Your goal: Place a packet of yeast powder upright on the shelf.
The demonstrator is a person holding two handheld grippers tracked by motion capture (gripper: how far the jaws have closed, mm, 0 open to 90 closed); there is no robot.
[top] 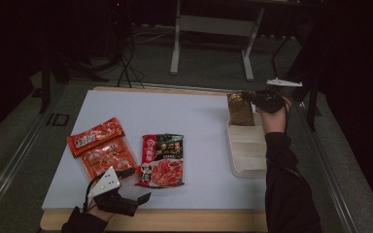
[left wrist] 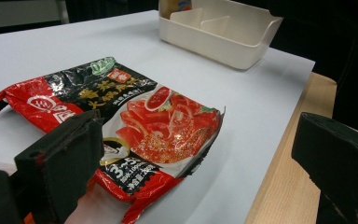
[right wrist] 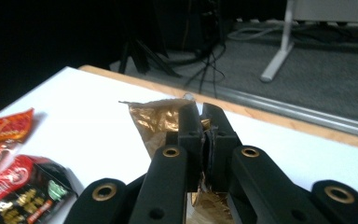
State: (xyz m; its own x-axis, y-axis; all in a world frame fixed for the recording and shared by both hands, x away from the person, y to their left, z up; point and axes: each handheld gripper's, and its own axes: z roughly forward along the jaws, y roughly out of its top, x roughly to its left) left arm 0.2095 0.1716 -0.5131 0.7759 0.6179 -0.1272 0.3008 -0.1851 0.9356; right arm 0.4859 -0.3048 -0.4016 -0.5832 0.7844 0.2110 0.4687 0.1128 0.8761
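Your room is dark, with grey floor, black cables and a white desk frame behind. Your work surface is a white tabletop on a pale wooden board. A cream divided plastic tray sits at its right edge. Your right gripper is clenched on a shiny golden-brown foil pouch at the tray's far end. Your left gripper is released, jaws spread just beside the red-and-black food packet. Two orange snack packets lie to the left.

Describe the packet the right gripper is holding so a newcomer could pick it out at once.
Look to the cream tray at the right edge of the white table. At the tray's far end, the right gripper is shut on a gold packet. It is the one shiny golden-brown packet; the others on the table are red or orange.
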